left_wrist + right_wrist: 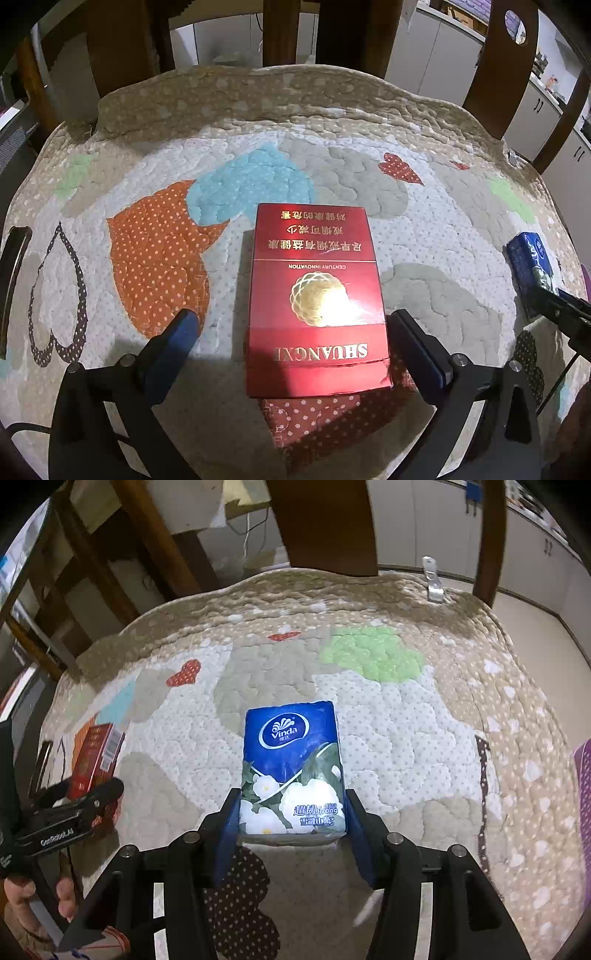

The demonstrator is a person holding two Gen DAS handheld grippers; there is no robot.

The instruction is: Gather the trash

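A red cigarette box (316, 299) lies flat on the quilted patchwork cloth (369, 122). My left gripper (295, 321) stands open wide. Its blue fingertips (186, 325) sit on either side of the box with a gap on each side. The right wrist view shows the same box (98, 753) at far left, beside the left gripper's black finger (92, 797). A blue Vinda tissue pack (291, 768) sits between the pads (231, 816) of my right gripper (291, 812), which press on both of its sides. The pack (528, 262) also shows at the right edge of the left wrist view.
Wooden chair backs (284, 33) stand beyond the far edge of the cloth. A white clip (434, 579) sits at the far right edge. A dark flat object (13, 280) lies at the left and something purple (583, 797) at the right. A person's hand (22, 897) holds the left gripper.
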